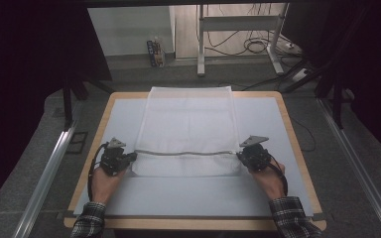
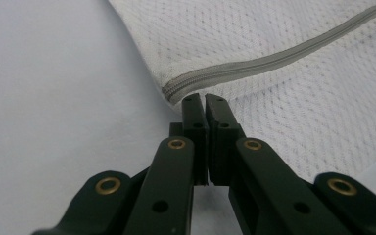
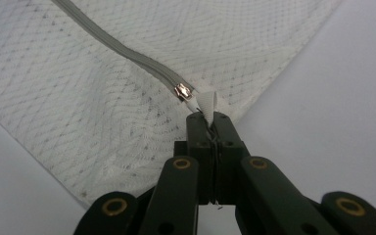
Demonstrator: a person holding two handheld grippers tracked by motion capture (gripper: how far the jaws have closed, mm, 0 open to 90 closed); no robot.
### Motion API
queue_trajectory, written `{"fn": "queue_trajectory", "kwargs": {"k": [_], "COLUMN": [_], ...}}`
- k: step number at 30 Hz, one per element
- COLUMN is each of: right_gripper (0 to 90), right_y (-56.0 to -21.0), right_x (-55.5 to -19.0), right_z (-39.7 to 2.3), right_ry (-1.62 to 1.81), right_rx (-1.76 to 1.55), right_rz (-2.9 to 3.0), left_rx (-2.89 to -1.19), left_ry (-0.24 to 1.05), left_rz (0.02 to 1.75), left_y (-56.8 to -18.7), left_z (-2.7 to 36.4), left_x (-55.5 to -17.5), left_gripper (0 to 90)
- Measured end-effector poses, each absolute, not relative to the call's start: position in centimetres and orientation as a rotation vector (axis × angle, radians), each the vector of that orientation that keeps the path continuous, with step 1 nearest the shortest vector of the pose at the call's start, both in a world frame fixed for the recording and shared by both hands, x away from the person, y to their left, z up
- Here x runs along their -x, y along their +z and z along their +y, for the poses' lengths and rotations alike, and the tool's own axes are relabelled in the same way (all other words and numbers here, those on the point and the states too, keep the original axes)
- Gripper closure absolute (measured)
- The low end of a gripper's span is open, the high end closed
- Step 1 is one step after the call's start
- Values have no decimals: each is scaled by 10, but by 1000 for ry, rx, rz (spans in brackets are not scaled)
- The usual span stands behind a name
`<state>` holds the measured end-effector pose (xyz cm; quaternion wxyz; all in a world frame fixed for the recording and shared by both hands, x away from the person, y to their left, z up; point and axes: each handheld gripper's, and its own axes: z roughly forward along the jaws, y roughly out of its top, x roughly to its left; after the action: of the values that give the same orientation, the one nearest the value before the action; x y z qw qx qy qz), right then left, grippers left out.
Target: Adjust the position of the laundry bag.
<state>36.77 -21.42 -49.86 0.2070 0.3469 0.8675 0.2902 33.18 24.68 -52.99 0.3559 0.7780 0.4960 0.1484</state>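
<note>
Both hand-held grippers, left (image 1: 129, 157) and right (image 1: 242, 154), are pinching the white mesh zippered laundry bag (image 1: 188, 124) at its zipper ends; folding is not yet begun.

Mesh bag (image 2: 293, 98) cut off by top, right edges.

White mesh-cloth bag (image 1: 188, 129) — grey zipper (image 3: 127, 54), matt tabletop (image 1: 287, 124).

A lab-like recording room: dark curtains (image 1: 25, 59), floor cables (image 1: 258, 44), metal rails (image 1: 49, 168).
</note>
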Motion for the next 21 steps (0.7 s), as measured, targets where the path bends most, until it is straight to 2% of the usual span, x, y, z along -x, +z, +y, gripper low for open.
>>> {"fn": "queue_trajectory", "kwargs": {"k": [21], "right_gripper": [878], "right_y": [-485], "right_x": [-332], "right_z": [-236], "right_ry": [842], "right_rx": [-924], "right_rz": [2451], "left_rx": [-2097], "left_ry": [337], "left_rz": [1195], "left_y": [-521], "left_z": [231], "left_x": [-295], "left_gripper": [888]}}
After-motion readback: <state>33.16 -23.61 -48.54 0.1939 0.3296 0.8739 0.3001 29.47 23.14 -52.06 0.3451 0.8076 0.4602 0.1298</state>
